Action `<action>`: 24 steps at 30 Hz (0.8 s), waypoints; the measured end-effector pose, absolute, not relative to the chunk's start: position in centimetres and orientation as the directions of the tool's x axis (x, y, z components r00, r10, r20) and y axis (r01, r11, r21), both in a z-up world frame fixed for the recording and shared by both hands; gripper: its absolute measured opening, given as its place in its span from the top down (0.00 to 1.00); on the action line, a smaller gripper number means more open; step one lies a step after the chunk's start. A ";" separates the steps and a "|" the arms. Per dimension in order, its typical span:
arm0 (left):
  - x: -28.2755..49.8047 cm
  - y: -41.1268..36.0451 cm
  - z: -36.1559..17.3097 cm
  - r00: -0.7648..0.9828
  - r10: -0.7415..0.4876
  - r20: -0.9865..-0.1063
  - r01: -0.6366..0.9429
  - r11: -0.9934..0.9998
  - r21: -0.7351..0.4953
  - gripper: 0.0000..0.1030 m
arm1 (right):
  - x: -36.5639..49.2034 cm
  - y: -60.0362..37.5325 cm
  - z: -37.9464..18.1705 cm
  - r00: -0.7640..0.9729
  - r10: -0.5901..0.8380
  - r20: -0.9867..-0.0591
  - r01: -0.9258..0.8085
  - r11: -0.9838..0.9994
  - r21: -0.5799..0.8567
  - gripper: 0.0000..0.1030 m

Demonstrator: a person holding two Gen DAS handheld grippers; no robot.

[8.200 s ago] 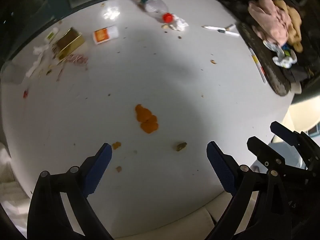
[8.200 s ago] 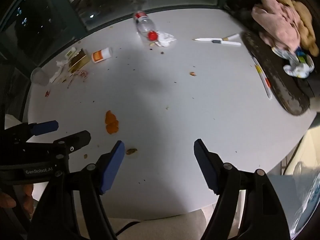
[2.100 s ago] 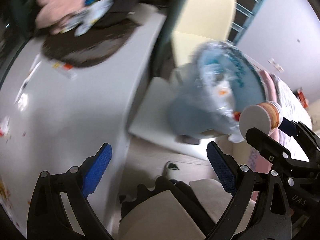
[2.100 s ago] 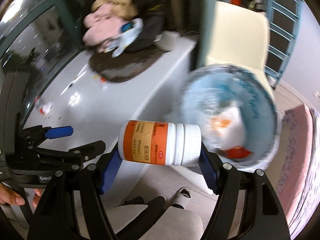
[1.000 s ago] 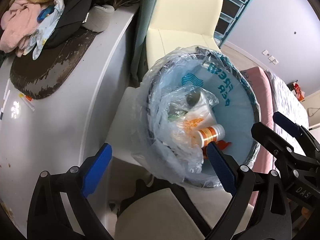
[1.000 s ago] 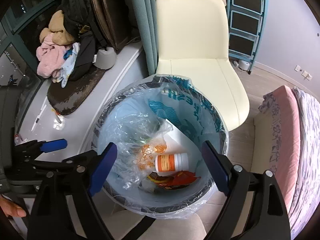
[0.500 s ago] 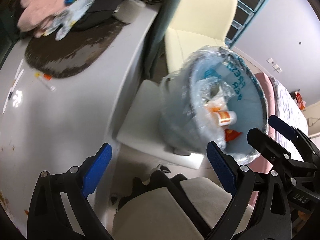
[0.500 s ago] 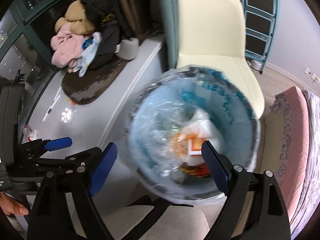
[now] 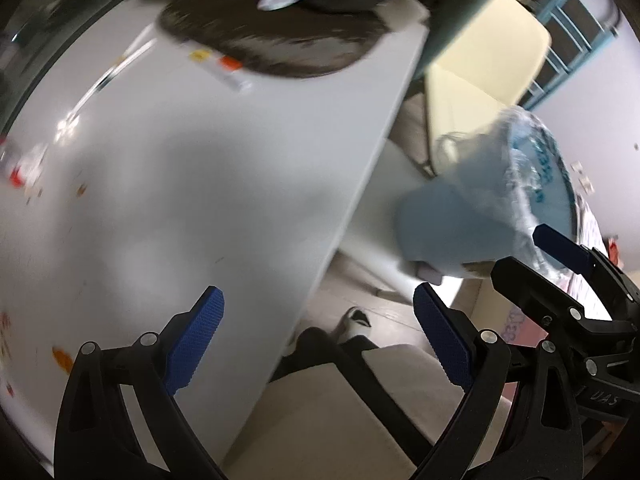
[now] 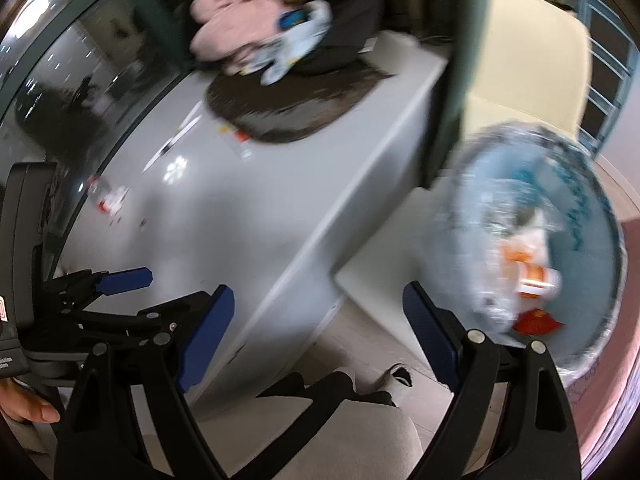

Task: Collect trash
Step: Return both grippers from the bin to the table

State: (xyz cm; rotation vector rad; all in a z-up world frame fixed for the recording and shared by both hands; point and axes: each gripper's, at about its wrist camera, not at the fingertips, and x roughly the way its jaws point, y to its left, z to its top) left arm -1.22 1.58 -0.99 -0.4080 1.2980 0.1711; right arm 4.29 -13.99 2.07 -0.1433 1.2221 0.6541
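A blue bin lined with a clear plastic bag (image 9: 520, 200) (image 10: 584, 216) stands beside the white table (image 9: 200, 160) (image 10: 248, 200). Inside it lies the orange-and-white pill bottle (image 10: 538, 278) among other trash. My left gripper (image 9: 318, 338) is open and empty over the table's edge. My right gripper (image 10: 318, 334) is open and empty too, to the left of the bin. Far off on the table lie a plastic bottle with a red cap (image 10: 98, 196) and a crumpled tissue (image 9: 32, 162). Orange scraps (image 9: 62, 356) sit near the left fingers. Both views are blurred.
A dark mat (image 10: 288, 108) with pink and white clothes (image 10: 240, 28) covers the table's far end. Pens (image 10: 180, 136) lie near it. A cream chair (image 10: 532, 60) stands behind the bin. A person's leg and shoe (image 10: 396, 376) show below.
Both grippers have swung left, away from the bin and back toward the table. The bin has slid to the right of both views. The dropped pill bottle stays in the bin.
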 end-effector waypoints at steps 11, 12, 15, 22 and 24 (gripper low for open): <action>-10.6 10.5 -1.8 0.283 -0.066 -0.957 -0.527 0.823 -0.213 0.10 | -1.8 -3.8 1.6 0.093 0.415 -0.905 -0.688 0.684 0.243 0.20; -11.1 11.1 -1.9 0.284 -0.065 -0.957 -0.537 0.816 -0.215 0.10 | -2.1 -3.2 1.5 0.087 0.416 -0.905 -0.695 0.676 0.244 0.20; -13.5 13.2 -2.3 0.284 -0.059 -0.957 -0.577 0.787 -0.219 0.10 | -3.8 -0.5 1.3 0.064 0.417 -0.907 -0.727 0.642 0.244 0.20; -19.2 18.2 -3.1 0.287 -0.039 -0.957 -0.666 0.710 -0.229 0.10 | -7.5 5.4 0.9 0.011 0.411 -0.912 -0.792 0.560 0.243 0.20; -20.3 19.1 -3.2 0.288 -0.036 -0.957 -0.682 0.694 -0.231 0.10 | -8.6 6.9 0.8 0.002 0.409 -0.913 -0.808 0.538 0.239 0.20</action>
